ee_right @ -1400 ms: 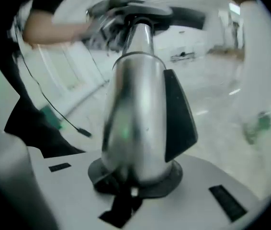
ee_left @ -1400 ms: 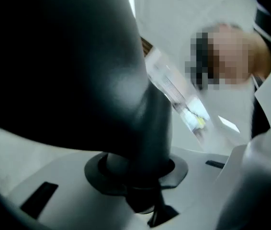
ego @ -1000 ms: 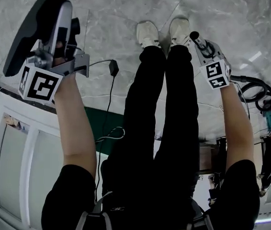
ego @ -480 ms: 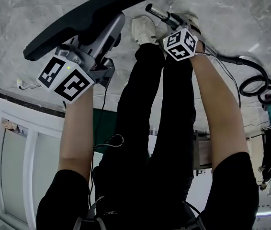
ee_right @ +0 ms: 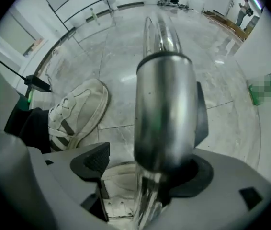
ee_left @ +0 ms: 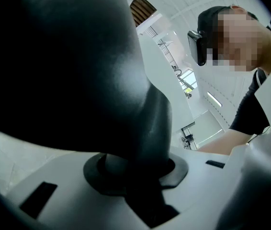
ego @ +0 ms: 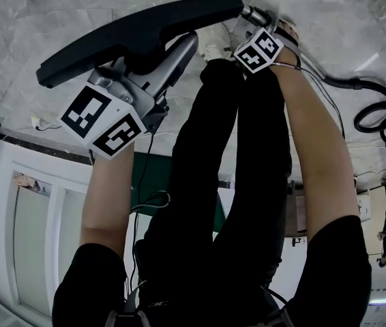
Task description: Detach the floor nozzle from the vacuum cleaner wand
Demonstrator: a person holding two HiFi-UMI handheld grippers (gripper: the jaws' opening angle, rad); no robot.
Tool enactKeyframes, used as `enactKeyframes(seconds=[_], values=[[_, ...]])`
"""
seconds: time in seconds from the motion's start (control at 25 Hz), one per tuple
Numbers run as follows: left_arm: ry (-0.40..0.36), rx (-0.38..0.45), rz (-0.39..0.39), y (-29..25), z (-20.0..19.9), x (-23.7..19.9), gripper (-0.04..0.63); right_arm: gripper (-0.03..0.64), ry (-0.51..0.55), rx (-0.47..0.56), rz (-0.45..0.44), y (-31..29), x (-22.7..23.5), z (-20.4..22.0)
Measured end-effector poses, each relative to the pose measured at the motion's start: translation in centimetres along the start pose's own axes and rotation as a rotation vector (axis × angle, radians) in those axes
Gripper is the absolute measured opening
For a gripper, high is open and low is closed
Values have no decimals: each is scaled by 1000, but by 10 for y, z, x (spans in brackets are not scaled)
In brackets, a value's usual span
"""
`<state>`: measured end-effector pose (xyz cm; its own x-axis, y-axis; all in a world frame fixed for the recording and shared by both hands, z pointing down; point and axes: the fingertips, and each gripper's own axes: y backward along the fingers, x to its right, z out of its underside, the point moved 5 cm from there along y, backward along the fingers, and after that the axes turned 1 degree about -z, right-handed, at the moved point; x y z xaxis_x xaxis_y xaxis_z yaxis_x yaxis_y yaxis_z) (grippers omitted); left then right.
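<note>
Under its square-marker cube (ego: 104,121), left tool (ego: 162,63) clamps the floor nozzle (ego: 131,33).

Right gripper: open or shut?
Open. On the right gripper the jaws have just been opening; one pad stands clear of the wand between them.

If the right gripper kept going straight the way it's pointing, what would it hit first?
The right gripper has just opened; the metal wand between its jaws runs on ahead. Beyond it, probably the floor beside the white shoe; depth is unclear.
</note>
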<state>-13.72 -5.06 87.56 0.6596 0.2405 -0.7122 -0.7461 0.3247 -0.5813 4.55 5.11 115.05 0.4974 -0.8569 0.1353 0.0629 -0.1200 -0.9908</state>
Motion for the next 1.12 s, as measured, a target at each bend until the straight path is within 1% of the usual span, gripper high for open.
enactKeyframes(seconds=[0.08, 0.16, 0.2, 0.28, 0.36, 0.4, 0.44, 0.48, 0.6, 0.72, 0.8, 0.88, 0.92, 1.04, 1.12], values=[[17, 1, 11, 3, -1, 4, 115, 377, -23, -10, 33, 6, 3, 1], [28, 3, 17, 7, -7, 6, 115, 377, -93, -12, 35, 17, 8, 0], [29, 8, 22, 7, -12, 6, 115, 377, -145, -12, 18, 25, 12, -1], [28, 21, 30, 7, -21, 8, 115, 376, -258, -16, -46, 45, 16, -2], [24, 34, 19, 7, -26, 16, 115, 367, -330, -11, -115, 71, 11, 0], [25, 45, 12, 5, -27, 22, 115, 257, -343, 6, -112, 85, 11, 2], [27, 58, 7, 2, -29, 29, 115, 92, -347, 35, -87, 99, 13, 4], [30, 71, 6, 0, -33, 35, 115, 17, -350, 73, -65, 114, 16, 4], [8, 86, 9, 4, -45, 51, 115, 17, -385, 230, -63, 169, 20, -15], [-19, 90, -10, 16, -58, 64, 115, 17, -456, 381, -55, 238, 24, -31], [-9, 104, -33, 32, -69, 81, 115, 17, -514, 463, -68, 292, 17, -31], [-2, 133, -45, 54, -83, 106, 115, 17, -558, 538, -71, 354, 5, -27], [-9, 155, -45, 66, -93, 121, 115, 17, -571, 581, -47, 388, 3, -26], [-53, 223, -40, 98, -131, 172, 115, 17, -601, 728, 81, 493, 3, -19], [-81, 275, -47, 119, -158, 209, 115, 17, -639, 836, 152, 558, 9, -16]])
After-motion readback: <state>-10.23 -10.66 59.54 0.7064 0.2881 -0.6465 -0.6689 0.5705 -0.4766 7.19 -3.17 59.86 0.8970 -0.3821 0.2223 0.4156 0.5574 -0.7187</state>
